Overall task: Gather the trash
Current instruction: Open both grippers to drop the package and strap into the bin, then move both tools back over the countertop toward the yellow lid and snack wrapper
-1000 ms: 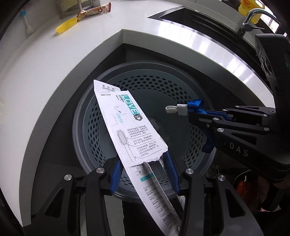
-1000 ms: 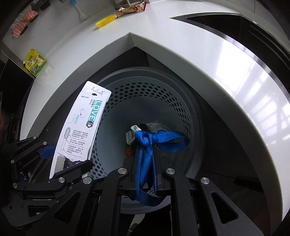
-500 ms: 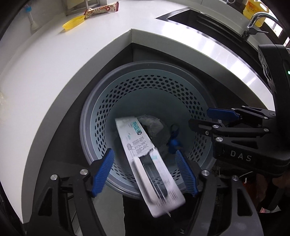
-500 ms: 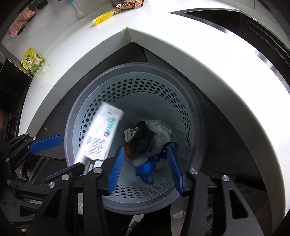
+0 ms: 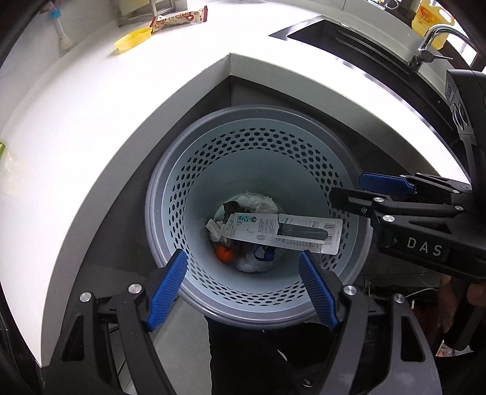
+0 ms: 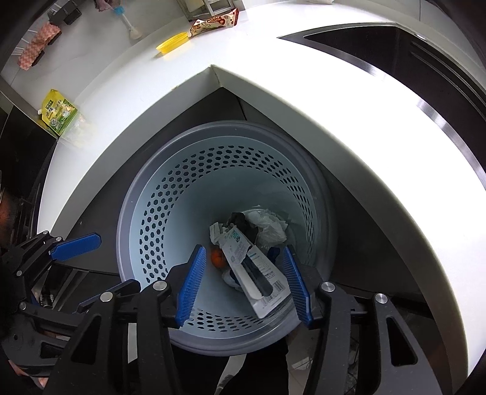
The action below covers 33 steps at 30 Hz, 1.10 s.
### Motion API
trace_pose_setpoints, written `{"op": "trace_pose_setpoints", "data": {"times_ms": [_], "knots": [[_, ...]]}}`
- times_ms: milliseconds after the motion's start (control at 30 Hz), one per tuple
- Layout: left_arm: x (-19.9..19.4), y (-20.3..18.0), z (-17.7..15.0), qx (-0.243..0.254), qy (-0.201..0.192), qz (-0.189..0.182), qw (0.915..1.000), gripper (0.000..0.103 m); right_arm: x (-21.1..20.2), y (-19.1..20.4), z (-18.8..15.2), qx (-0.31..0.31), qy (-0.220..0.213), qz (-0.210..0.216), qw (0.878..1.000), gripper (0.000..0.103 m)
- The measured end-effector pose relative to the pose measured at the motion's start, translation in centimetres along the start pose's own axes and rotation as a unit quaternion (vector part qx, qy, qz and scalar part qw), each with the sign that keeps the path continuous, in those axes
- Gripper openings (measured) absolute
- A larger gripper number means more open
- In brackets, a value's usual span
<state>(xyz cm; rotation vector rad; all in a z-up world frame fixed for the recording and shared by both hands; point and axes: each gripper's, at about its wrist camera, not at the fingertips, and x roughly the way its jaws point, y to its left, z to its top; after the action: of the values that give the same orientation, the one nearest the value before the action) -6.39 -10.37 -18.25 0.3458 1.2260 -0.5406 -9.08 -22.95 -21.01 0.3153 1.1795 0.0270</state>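
Observation:
A grey perforated trash bin (image 5: 170, 194) (image 6: 130, 212) stands on the floor in the inner corner of a white counter. A white toothbrush package (image 5: 282, 232) (image 6: 255, 273) lies inside it, leaning on the bin wall over crumpled paper (image 5: 258, 203), an orange item (image 5: 224, 253) and a blue ribbon (image 5: 264, 252). My left gripper (image 5: 243, 285) hangs open and empty above the bin's near rim. My right gripper (image 6: 244, 282) is open and empty above the bin too; it also shows at the right of the left wrist view (image 5: 382, 194).
On the white counter (image 5: 91, 121) lie a yellow lid (image 5: 132, 39), a snack wrapper (image 5: 179, 19) and a green packet (image 6: 57, 112). A dark sink (image 5: 349, 39) with a tap (image 5: 431, 39) is at the back right.
Both grippers opened. The toothbrush package fell from my left gripper and the blue ribbon from my right gripper into the bin. Both grippers have risen a little.

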Motion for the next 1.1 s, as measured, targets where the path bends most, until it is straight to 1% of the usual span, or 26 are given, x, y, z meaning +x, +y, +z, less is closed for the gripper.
{"op": "trace_pose_setpoints", "data": {"times_ms": [200, 333, 467, 567, 900, 1000, 1100], "knots": [[-0.8, -0.1, 0.2, -0.002, -0.007, 0.001, 1.0000, 0.074, -1.0, -0.3, 0.0, 0.001, -0.008, 0.005, 1.000, 0.053], [-1.6, -0.1, 0.5, -0.010, -0.015, -0.001, 0.9998, 0.074, -1.9, -0.4, 0.2, -0.004, -0.012, 0.000, 1.000, 0.054], [-2.9, 0.0, 0.9, -0.018, -0.033, 0.001, 0.9993, 0.075, -3.0, -0.5, 0.3, -0.010, -0.019, -0.001, 1.000, 0.056], [-3.8, 0.1, 1.2, -0.025, -0.044, 0.003, 0.9987, 0.077, -3.8, -0.6, 0.4, -0.010, -0.022, 0.000, 1.000, 0.056], [-5.9, 0.6, 1.8, -0.043, -0.071, 0.005, 0.9966, 0.077, -5.9, 0.1, 0.7, -0.029, -0.038, 0.002, 0.999, 0.058], [-6.5, 0.9, 2.1, -0.049, -0.080, 0.006, 0.9956, 0.077, -6.4, 0.3, 0.8, -0.032, -0.044, 0.006, 0.998, 0.061], [-7.0, 1.2, 2.5, -0.049, -0.089, 0.009, 0.9948, 0.077, -6.7, 0.5, 1.2, -0.032, -0.049, 0.008, 0.998, 0.061]]}}
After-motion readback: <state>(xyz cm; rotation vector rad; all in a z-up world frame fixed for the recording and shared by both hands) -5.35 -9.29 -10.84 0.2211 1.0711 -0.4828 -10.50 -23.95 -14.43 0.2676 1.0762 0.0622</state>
